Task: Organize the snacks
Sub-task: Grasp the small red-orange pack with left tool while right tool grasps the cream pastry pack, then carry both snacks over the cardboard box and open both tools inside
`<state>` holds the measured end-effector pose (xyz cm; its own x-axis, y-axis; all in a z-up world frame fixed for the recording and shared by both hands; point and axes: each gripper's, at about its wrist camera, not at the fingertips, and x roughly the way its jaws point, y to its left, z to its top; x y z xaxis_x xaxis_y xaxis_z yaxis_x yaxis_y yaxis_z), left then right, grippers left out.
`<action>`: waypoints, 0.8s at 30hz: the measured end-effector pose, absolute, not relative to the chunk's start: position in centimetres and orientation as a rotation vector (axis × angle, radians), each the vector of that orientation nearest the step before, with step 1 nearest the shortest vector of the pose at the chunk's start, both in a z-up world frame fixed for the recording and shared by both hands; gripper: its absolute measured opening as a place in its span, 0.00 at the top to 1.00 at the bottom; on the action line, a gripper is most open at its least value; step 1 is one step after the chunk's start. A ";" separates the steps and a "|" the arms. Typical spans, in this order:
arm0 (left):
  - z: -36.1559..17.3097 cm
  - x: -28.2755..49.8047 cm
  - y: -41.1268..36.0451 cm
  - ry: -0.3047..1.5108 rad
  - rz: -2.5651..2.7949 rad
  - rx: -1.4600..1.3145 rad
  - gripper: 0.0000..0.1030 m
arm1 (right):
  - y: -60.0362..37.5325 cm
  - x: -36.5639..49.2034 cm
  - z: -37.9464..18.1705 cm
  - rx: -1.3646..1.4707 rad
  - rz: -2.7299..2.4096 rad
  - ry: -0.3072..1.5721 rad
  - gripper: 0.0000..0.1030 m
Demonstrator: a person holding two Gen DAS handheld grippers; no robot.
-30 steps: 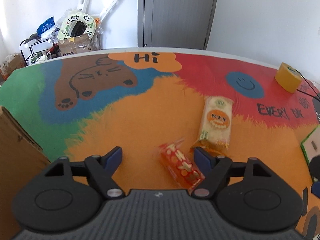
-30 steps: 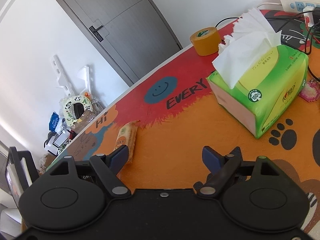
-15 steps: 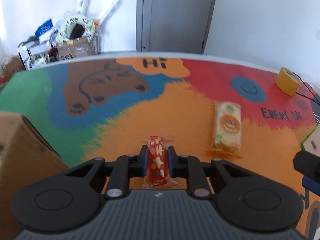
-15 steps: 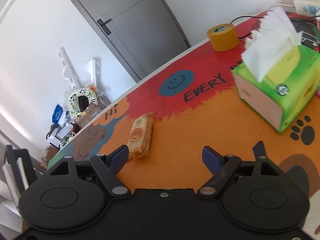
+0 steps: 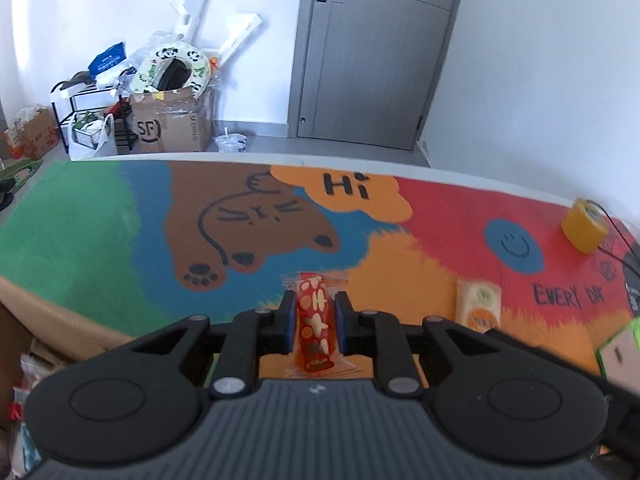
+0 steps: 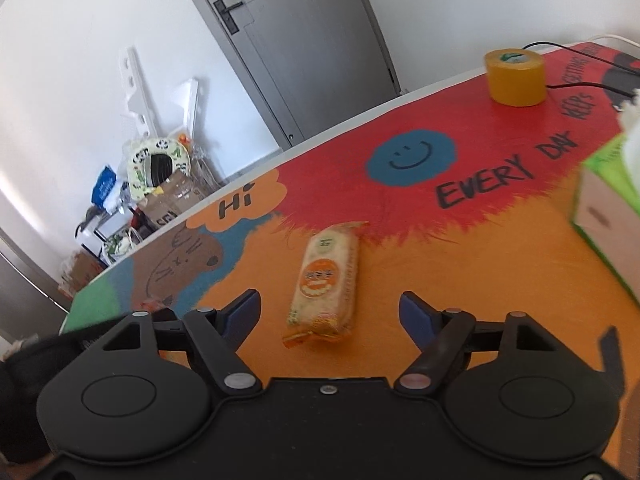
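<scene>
My left gripper [image 5: 313, 322] is shut on a small red snack packet [image 5: 314, 326] with orange and white shapes, held above the colourful table mat [image 5: 120, 232]. A pale cracker pack with an orange label [image 6: 326, 280] lies flat on the orange part of the mat; it also shows at the right of the left wrist view as the cracker pack [image 5: 479, 306]. My right gripper [image 6: 330, 312] hovers just short of it, the pack's near end between its blue pads without touching them. Its jaws are closing.
A cardboard box edge [image 5: 48, 320] sits at the left, beside the table. A green tissue box [image 6: 608, 216] stands at the right, a yellow tape roll [image 6: 515, 76] with a black cable at the far right. Beyond the table are a grey door [image 5: 372, 52] and floor clutter.
My left gripper shut on the red packet and lifted it, drifting left toward the box. My right gripper moved left, bringing the cracker pack between its fingers; the tissue box slid to the frame's right edge.
</scene>
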<state>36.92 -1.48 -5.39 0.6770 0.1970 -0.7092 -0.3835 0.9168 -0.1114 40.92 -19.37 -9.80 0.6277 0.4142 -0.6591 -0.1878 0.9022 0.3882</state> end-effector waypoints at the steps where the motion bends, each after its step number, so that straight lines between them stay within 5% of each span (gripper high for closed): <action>1: -5.3 36.9 -1.5 0.759 0.325 -0.259 0.82 | -18.9 41.1 -9.9 0.288 0.353 0.827 0.29; 5: -5.6 37.1 -1.4 0.759 0.316 -0.261 0.82 | -17.3 41.5 -10.3 0.257 0.364 0.831 0.32; 13: -6.2 37.1 -1.7 0.772 0.313 -0.292 0.82 | -16.4 41.9 -11.5 0.205 0.334 0.846 0.63; 24: -6.3 34.4 -4.1 0.771 0.259 -0.287 0.82 | -19.7 39.2 -11.2 0.232 0.331 0.867 0.66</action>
